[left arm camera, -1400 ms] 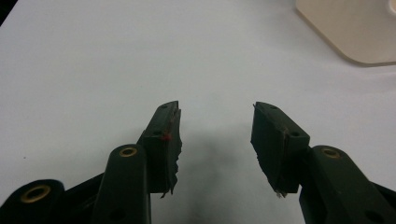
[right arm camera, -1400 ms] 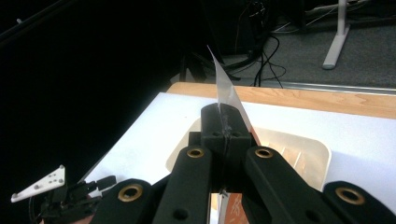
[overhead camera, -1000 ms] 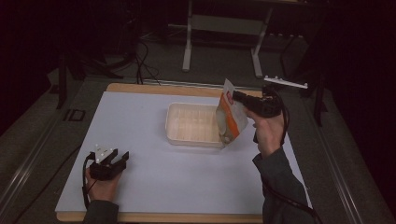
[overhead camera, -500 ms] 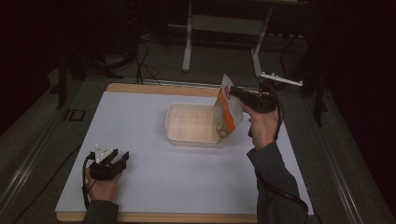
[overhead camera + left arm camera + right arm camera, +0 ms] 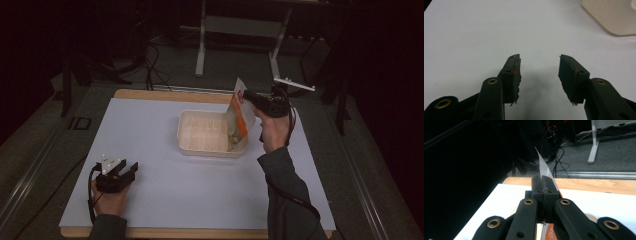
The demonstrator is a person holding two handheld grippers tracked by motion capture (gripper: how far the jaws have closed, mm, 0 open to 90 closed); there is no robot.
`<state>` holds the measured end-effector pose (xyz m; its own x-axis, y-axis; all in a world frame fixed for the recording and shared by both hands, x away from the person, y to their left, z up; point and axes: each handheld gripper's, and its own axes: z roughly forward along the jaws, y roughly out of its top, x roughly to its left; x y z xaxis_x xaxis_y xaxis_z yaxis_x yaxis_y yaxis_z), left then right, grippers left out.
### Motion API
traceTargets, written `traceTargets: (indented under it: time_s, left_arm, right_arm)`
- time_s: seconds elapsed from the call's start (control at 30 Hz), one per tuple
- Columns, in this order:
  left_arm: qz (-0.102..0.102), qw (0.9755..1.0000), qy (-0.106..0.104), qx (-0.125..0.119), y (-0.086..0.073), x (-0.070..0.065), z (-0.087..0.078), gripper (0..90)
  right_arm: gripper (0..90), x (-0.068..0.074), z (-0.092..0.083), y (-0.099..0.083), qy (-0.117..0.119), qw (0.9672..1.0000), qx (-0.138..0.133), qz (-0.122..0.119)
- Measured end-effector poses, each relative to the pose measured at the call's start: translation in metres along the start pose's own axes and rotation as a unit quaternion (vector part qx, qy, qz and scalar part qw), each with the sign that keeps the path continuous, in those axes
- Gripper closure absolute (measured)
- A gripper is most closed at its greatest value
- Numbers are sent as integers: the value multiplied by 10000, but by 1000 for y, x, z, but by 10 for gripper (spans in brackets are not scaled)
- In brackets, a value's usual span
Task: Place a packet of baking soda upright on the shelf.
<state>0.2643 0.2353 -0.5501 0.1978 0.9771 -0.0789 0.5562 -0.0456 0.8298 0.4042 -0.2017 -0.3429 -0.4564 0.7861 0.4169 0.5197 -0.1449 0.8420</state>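
My right gripper [image 5: 248, 98] clamped on pouch [image 5: 239, 117] top, centre frame over tub [image 5: 204, 134]; light, floppy, slick. Left gripper [image 5: 539, 72] jaws apart.

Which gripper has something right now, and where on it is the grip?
The right gripper pinches the orange pouch by its upper edge, hanging it into the tray. The left gripper is open, holding nothing.
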Motion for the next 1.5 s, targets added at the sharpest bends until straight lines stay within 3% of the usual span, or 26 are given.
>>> traceTargets:
  time_s: [0.43, 1.07, 1.5]
  left_arm:
    - [21, 10000, 5, 0, 0, 0, 0, 518]
    - [15, 10000, 6, 4, 0, 0, 0, 518]
    - [1, 10000, 6, 0, 0, 0, 0, 518]
  right_arm:
    - [900, -6, 0, -12, -238, 9995, -115, -149]
    - [900, -15, 19, -20, -494, 9987, 141, 11]
    - [900, -16, 28, -22, -577, 9981, 164, 109]
